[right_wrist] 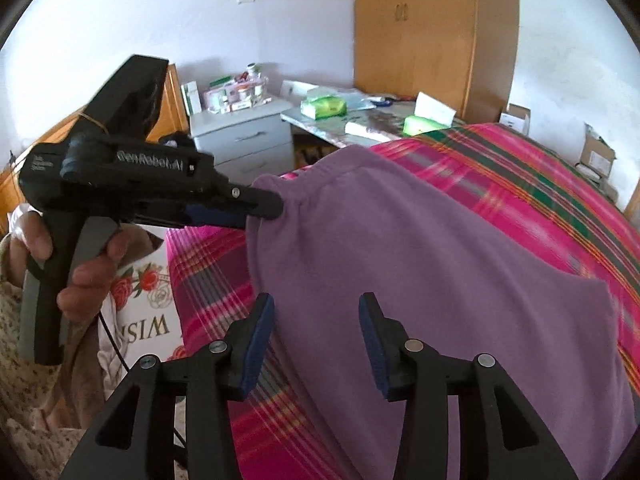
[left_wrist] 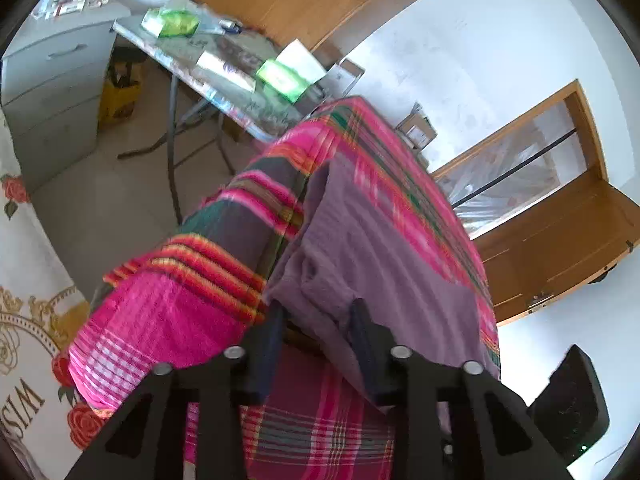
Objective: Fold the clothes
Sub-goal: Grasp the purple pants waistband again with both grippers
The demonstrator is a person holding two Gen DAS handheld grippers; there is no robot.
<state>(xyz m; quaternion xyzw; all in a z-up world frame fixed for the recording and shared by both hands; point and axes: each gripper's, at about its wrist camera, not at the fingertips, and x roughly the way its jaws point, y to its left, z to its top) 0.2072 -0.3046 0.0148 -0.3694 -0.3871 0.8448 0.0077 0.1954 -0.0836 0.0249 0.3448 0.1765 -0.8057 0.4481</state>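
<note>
A purple fleece garment [right_wrist: 420, 280] lies spread on a bed covered with a pink plaid blanket [right_wrist: 540, 172]. My left gripper [right_wrist: 276, 209], held in a person's hand [right_wrist: 92, 264], has its tips on the garment's gathered waistband corner, which is raised off the blanket. In the left wrist view the purple garment [left_wrist: 372, 240] fills the narrowed gap between the left gripper [left_wrist: 318, 310] fingers, with shadow beneath the raised edge. My right gripper [right_wrist: 316, 314] stands open just over the garment's near left edge, gripping nothing.
Beyond the bed stand a folding table [right_wrist: 360, 128] with green packs [right_wrist: 324, 106], a white drawer cabinet [right_wrist: 244, 136] and a wooden wardrobe [right_wrist: 432, 32]. Cardboard boxes [right_wrist: 596, 156] sit at the far right. A rose-print pillow [right_wrist: 148, 300] lies left of the bed.
</note>
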